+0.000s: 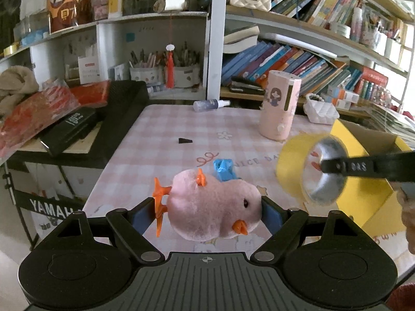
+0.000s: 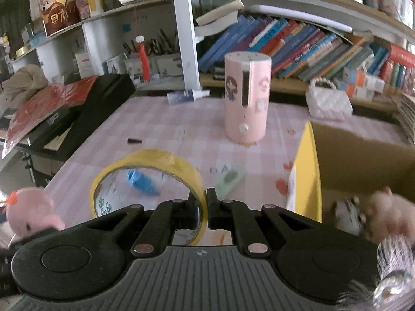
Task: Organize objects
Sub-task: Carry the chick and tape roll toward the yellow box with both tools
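Left gripper (image 1: 214, 211) clamped on pink plush chick (image 1: 215, 207), held sideways above pink checked table (image 1: 160, 129). Right gripper (image 2: 207, 208) pinched tight on wall of yellow tape roll (image 2: 147, 184), lifted off the table. Blue crumpled wrapper (image 2: 141, 181) and green eraser-like item (image 2: 229, 178) lying on table. Pink cylinder (image 2: 246, 98) upright further back. Yellow-edged cardboard box (image 2: 308, 171) at right.

White shelving unit (image 1: 215, 39) crammed with books (image 1: 285, 62), pink checked tablecloth (image 1: 181, 124) on table, daylight at right.
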